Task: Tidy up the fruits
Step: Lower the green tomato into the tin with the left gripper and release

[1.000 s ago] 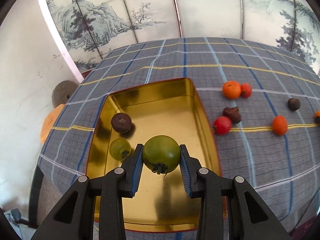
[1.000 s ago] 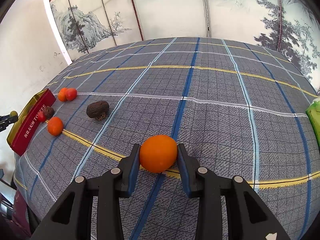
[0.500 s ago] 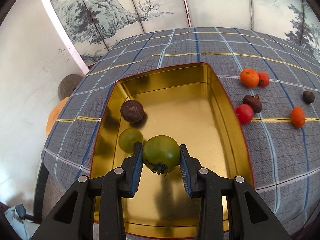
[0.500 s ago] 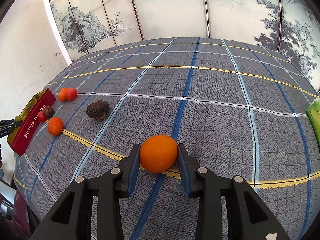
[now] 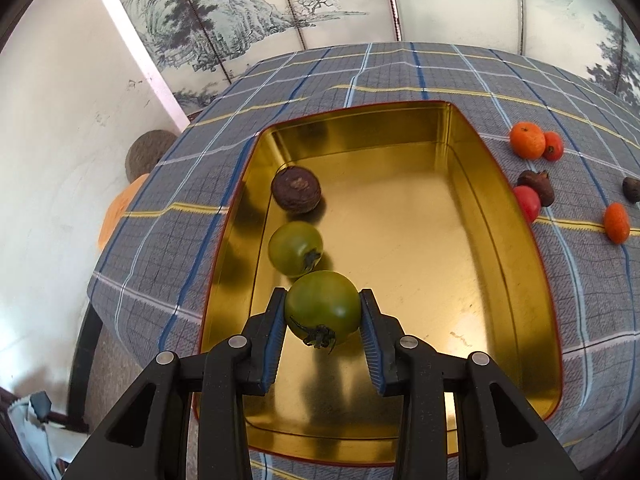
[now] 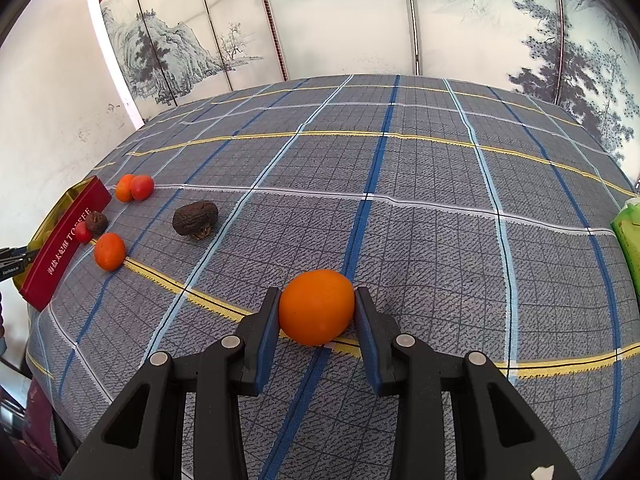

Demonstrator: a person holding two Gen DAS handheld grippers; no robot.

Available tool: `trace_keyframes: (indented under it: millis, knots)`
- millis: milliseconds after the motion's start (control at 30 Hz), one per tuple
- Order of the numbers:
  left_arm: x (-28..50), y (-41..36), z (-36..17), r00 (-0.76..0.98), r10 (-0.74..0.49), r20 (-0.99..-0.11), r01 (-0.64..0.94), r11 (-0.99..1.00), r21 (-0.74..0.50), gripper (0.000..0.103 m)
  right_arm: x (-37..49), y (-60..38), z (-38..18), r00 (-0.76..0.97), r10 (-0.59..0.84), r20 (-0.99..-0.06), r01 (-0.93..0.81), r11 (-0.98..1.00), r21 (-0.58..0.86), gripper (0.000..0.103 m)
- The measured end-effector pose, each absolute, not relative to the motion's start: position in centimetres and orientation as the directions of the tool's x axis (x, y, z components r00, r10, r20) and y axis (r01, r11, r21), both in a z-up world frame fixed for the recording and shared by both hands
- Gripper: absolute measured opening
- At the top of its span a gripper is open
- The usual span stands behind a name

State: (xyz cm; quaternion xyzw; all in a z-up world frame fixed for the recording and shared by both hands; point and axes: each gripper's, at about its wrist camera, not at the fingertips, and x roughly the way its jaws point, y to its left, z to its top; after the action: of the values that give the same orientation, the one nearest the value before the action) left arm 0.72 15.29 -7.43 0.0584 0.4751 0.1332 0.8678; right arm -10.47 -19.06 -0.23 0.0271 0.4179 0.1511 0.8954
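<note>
Left gripper point(image 5: 322, 312) clamped on round green tomato point(image 5: 322, 306), stem toward the camera, over the near-left floor of the gold metal tin point(image 5: 516, 280). Just beyond the fingertips, a second green tomato point(image 5: 295, 249); farther along the left wall, a dark wrinkled round fruit point(image 5: 296, 189). Recommended: lower to the floor short of that neighbour, release only on contact. Right gripper point(image 6: 316, 308) clamped on smooth orange fruit point(image 6: 316, 306) at the checked cloth point(image 6: 400, 200).
</note>
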Motion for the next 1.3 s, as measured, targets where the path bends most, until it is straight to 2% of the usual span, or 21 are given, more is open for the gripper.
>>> trace_keyframes:
  millis: [800,833,900,1000,1100,1300]
  knots:
    - [-0.6,17.4,-7.7,0.503,0.359,-0.786,-0.240,0.932,0.272,0.038,-10.5,-18.9,-0.3,0.606,0.287,-0.742,-0.247,0.954,0.168,0.033]
    - [-0.7,17.5,-7.6,0.506,0.357,-0.785,-0.243,0.932,0.268,0.040,-10.5,-18.9,-0.3,0.606,0.287,-0.742,-0.247,0.955,0.168,0.033]
    - [-0.9,17.6,-7.2,0.521,0.347,-0.780,-0.244,0.936,0.254,0.050,-10.5,-18.9,-0.3,0.606,0.286,-0.742,-0.247,0.955,0.166,0.033]
    - [-1.3,17.4,-6.6,0.550,0.324,-0.770,-0.236,0.944,0.229,0.057,-10.5,-19.0,-0.3,0.607,0.283,-0.743,-0.247,0.955,0.163,0.033]
    - [-2.0,16.7,-5.4,0.594,0.357,-0.721,-0.240,0.934,0.264,0.068,-10.5,-18.9,-0.3,0.607,0.282,-0.743,-0.246,0.956,0.161,0.033]
    - [-3.3,16.2,-3.9,0.640,0.354,-0.682,-0.233,0.935,0.268,0.070,-10.4,-18.9,-0.1,0.610,0.273,-0.743,-0.242,0.958,0.154,0.033]
